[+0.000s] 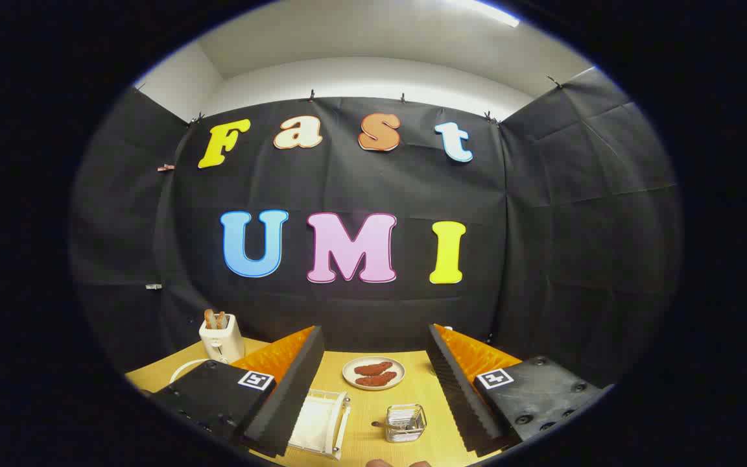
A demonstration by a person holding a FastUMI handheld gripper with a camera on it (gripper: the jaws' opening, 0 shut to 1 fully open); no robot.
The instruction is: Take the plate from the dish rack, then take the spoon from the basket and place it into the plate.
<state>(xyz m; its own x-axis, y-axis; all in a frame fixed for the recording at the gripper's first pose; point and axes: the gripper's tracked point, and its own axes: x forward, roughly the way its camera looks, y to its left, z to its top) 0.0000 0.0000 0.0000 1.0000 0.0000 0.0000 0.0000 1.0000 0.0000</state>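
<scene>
I hold my gripper (pixel 373 383) high above the table (pixel 412 395), and its two fingers stand wide apart, released, with nothing between them. Between the fingers, near the left one, I see the rack (pixel 320 423), a white frame that stands on the wood. I cannot tell if the plate is in it, because the left finger (pixel 289 389) covers a part of it. To the right of the rack, and apart from it, stands the basket (pixel 406 422), a small wire box; a thin dark handle comes out at its left side, which may be the spoon (pixel 380 425), but it is too small to be sure. Beyond both, further along the table and between the fingers, lies a small dish (pixel 373 373) with two reddish-brown pieces of food (pixel 373 374) on it. Behind the left finger stands a white toaster (pixel 221 340) with two brown slices standing up in it. A white curved rim (pixel 182 370) shows just beside the toaster.
</scene>
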